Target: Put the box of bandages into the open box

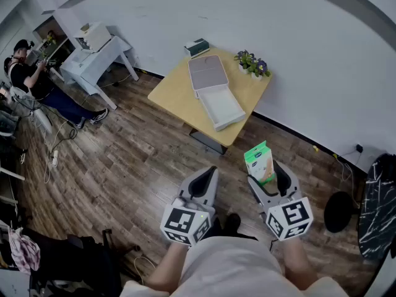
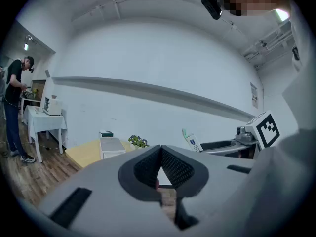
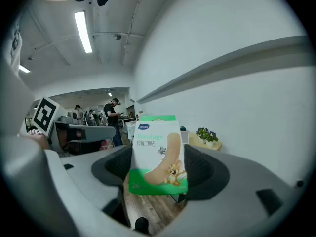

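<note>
While gripped, bandage box (image 1: 259, 161), short of table edge (image 1: 244, 124)

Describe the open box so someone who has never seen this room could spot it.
Find the light wooden table pushed against the white wall. The open box lies in its middle: a shallow white tray, its flat grey lid folded back. It is far bigger than the small dark box and potted flowers behind it.
</note>
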Demonstrator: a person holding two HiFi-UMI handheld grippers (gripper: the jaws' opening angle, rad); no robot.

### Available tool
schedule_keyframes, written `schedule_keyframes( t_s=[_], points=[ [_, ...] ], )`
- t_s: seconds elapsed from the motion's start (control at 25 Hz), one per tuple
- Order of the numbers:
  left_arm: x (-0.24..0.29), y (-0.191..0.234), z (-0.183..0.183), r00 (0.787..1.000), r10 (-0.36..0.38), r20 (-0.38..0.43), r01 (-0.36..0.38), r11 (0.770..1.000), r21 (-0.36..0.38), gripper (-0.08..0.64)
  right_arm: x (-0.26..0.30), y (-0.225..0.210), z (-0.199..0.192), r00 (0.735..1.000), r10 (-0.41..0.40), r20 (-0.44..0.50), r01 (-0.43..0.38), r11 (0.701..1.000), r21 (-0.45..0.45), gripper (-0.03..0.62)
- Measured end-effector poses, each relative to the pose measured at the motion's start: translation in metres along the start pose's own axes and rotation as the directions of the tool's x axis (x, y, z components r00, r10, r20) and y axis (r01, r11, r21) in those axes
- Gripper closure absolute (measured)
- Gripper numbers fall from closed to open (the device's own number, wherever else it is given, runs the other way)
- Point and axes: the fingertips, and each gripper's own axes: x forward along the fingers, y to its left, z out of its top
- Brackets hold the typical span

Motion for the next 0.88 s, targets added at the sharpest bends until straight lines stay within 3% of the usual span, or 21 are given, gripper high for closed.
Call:
schedule_keyframes(
  t_s=[0.88],
  points=[
    [0.002, 0.007, -0.015, 0.999, 0.031, -0.035, -0.031, 0.999, -0.010, 0.557, 0.002, -0.017, -0.013, 1.000, -0.013, -0.016, 0.014, 0.998, 0.060, 0.253]
  ],
)
